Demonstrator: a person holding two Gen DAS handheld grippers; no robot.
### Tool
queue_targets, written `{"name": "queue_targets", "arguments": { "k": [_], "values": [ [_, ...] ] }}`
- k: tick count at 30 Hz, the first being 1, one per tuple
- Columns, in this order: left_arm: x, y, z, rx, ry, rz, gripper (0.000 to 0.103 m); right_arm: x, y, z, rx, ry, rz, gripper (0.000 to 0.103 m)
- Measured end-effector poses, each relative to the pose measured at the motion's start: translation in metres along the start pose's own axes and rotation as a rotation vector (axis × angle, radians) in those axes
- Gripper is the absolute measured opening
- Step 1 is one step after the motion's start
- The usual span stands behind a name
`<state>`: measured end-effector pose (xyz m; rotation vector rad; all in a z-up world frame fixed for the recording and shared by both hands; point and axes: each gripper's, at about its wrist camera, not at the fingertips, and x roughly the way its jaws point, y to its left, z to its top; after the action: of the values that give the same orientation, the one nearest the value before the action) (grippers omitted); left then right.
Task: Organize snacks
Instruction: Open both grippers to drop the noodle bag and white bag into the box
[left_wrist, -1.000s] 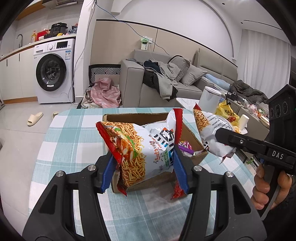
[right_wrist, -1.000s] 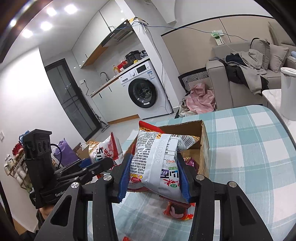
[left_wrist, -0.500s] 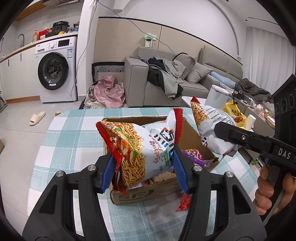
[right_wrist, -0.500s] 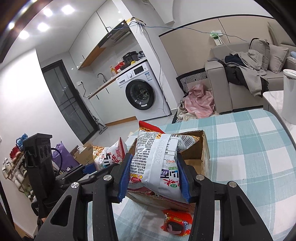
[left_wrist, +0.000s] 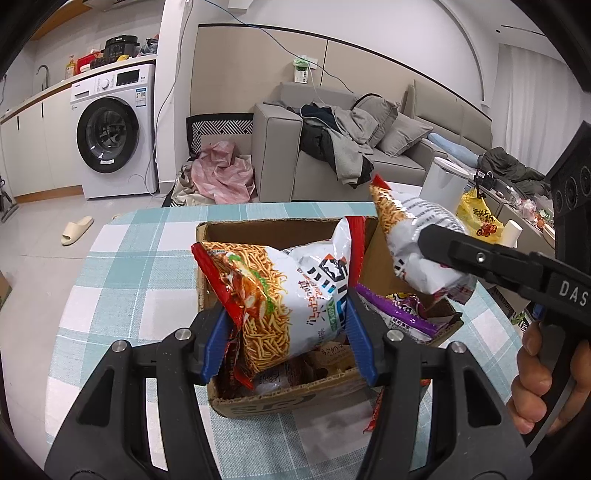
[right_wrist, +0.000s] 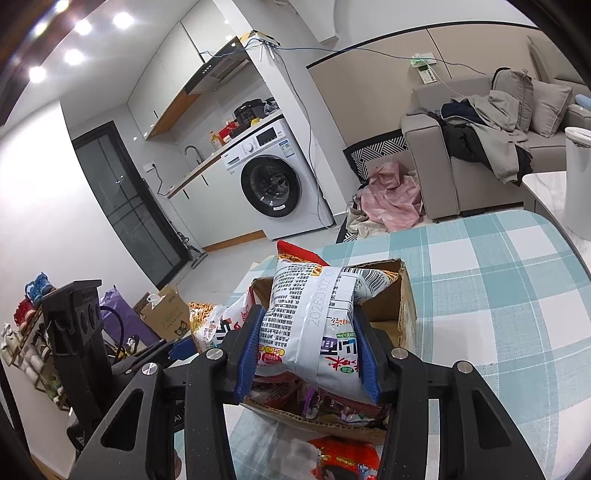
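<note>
While clamping bags, both grippers (left_wrist: 286, 338) (right_wrist: 306, 349) above box (left_wrist: 280, 229)

The lower part of the cardboard box (left_wrist: 258, 400) is being covered by the noodle snack bag (left_wrist: 280, 295) and the left gripper (left_wrist: 288, 339). The packets inside are being largely hidden, and their print is too small to be read. In the right wrist view, the box interior is being blocked by the second snack bag (right_wrist: 314, 325), and a red packet (right_wrist: 343, 461) is being cut off by the bottom edge.
</note>
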<state>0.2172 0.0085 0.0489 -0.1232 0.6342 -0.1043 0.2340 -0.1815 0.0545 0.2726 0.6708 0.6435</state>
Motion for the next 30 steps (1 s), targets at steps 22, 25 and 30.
{"name": "queue_targets", "arguments": {
  "k": [22,25,30],
  "values": [
    [0.04,-0.002,-0.011,0.018,0.053,0.022,0.055,0.047,-0.01,-0.003,-0.011,0.061,-0.088,0.047],
    [0.041,-0.004,-0.011,0.029,0.066,0.032,0.055,0.049,-0.007,-0.005,-0.039,0.075,-0.097,0.051],
    [0.032,0.0,-0.01,0.003,0.069,0.007,0.073,0.032,0.002,-0.006,-0.099,0.04,-0.099,0.07]
  ]
}}
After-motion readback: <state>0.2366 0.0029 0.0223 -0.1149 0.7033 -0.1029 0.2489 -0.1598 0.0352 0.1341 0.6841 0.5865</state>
